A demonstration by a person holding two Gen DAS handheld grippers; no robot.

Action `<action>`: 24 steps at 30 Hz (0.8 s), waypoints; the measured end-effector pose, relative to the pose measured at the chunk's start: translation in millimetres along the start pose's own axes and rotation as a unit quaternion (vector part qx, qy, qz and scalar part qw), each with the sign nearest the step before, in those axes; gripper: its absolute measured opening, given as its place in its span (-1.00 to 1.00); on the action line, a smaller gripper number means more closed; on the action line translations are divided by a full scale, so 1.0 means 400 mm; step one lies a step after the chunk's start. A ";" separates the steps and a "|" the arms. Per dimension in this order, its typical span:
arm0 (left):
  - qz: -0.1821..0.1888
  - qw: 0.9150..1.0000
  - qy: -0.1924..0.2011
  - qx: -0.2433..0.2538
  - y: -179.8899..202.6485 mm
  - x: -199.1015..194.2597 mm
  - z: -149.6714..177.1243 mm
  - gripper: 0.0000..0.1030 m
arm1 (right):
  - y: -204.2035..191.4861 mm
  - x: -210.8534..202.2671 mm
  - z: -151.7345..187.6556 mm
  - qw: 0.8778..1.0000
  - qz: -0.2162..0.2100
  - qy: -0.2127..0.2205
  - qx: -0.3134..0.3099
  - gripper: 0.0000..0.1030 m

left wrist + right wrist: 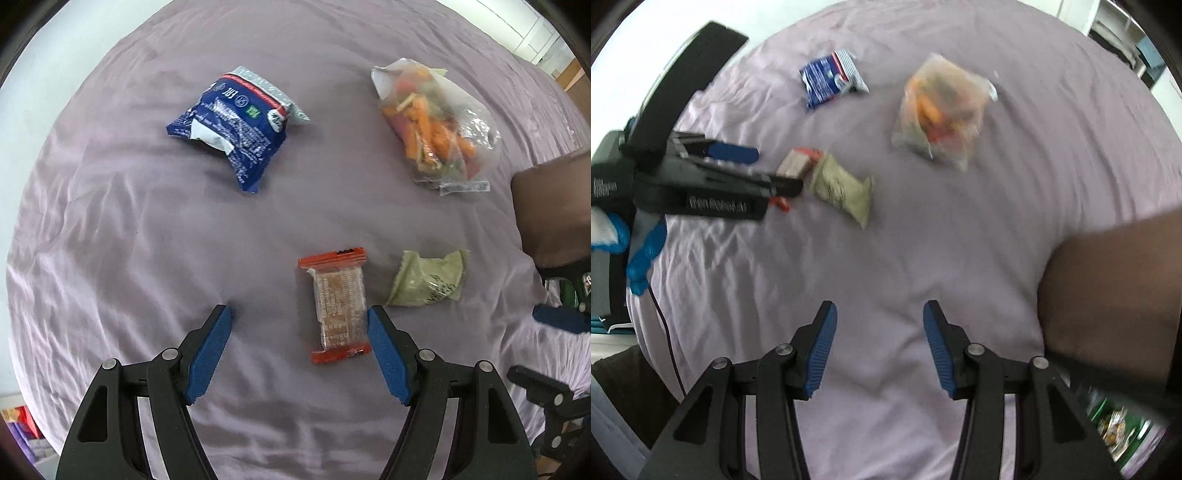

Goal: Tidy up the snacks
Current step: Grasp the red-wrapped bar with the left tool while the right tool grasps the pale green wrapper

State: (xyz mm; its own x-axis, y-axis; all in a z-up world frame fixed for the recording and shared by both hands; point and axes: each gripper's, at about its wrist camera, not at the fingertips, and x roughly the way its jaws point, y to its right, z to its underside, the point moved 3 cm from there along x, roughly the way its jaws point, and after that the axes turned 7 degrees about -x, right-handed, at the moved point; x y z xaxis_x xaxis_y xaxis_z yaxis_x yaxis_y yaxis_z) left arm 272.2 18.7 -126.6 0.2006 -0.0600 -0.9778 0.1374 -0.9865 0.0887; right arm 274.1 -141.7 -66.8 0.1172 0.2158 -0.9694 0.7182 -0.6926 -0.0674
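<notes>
A: How were the fingers?
B: Left gripper (300, 315) spread wide, its right pad beside the orange bar (339, 304), likely lining up a grab. Right gripper (880, 312) apart, empty.
A: Other snacks?
B: Green packet (428, 278) just right of the bar; blue bag (236, 127) and clear bag (439, 122) beyond it, on the sheet (110, 221)

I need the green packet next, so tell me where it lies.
In the left wrist view the green packet lies on the purple sheet, right of the orange-ended bar and below the clear bag of orange sticks.
</notes>
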 end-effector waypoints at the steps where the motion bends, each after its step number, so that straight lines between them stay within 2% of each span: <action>1: 0.000 1.000 -0.001 -0.001 -0.009 0.004 -0.005 0.36 | -0.002 0.002 -0.016 1.000 0.003 0.002 -0.007 0.25; 8: -0.001 1.000 -0.008 0.002 -0.066 0.037 -0.075 0.35 | -0.030 0.050 -0.130 0.997 0.014 0.003 -0.071 0.25; 15: 0.007 1.000 -0.010 0.012 -0.116 0.046 -0.119 0.35 | -0.058 0.110 -0.183 0.993 0.009 -0.012 -0.116 0.25; 19: 0.004 1.000 -0.011 0.016 -0.150 0.073 -0.137 0.35 | -0.065 0.145 -0.213 0.993 0.006 -0.019 -0.118 0.25; 23: 0.005 1.000 -0.010 0.012 -0.179 0.087 -0.160 0.35 | -0.060 0.177 -0.237 0.995 -0.011 -0.030 -0.095 0.24; 24: 0.006 1.000 -0.011 0.011 -0.184 0.090 -0.162 0.35 | -0.055 0.179 -0.238 0.996 -0.018 -0.031 -0.086 0.15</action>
State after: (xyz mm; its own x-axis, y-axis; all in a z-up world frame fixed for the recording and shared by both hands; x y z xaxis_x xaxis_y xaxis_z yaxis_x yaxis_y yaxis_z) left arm 332.4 98.9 -156.2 0.1813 -0.0747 -0.9806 0.1133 -0.9889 0.0963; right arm 332.0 -45.6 -112.4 0.0516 0.1915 -0.9801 0.8282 -0.5566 -0.0652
